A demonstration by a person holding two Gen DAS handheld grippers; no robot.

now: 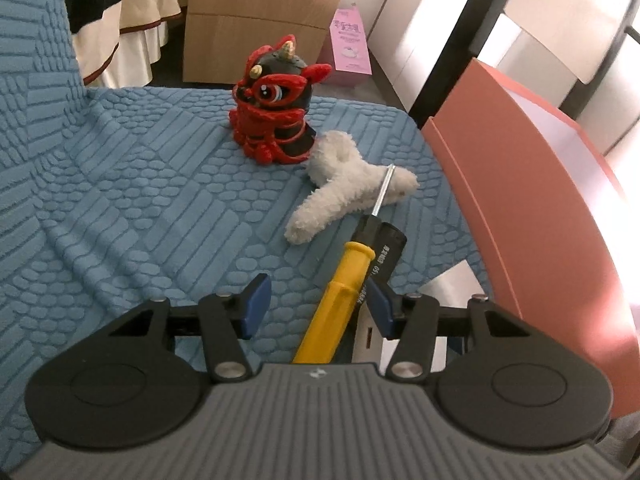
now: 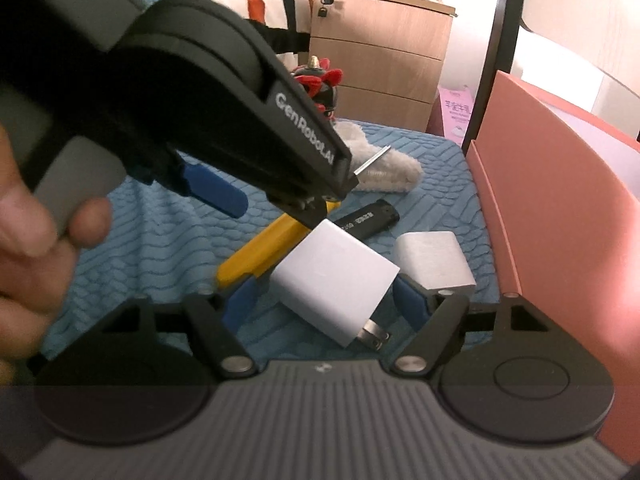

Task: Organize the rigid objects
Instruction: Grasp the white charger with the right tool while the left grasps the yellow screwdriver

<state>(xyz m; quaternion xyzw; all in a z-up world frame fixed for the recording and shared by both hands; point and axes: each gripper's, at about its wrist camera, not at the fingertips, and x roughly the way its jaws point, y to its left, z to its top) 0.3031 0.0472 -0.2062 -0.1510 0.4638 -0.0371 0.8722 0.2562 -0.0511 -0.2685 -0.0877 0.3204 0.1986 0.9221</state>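
Through the left wrist camera we see our left gripper (image 1: 316, 304) spread around the yellow screwdriver (image 1: 340, 288) on the blue cover (image 1: 120, 200), pads not pressing. Only the right wrist camera shows our right gripper (image 2: 324, 304) spread around the white charger (image 2: 334, 280), untouched.

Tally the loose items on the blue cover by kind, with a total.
Tools: 1, yellow-handled plastic screwdriver
Lighters: 1, black plastic lighter
Chargers: 1, white square plug adapter
Metal blocks: 1, silver rectangular block
Figurines: 1, red-and-black lion figurine
Plush: 1, white fuzzy Y-shaped toy
Total: 6
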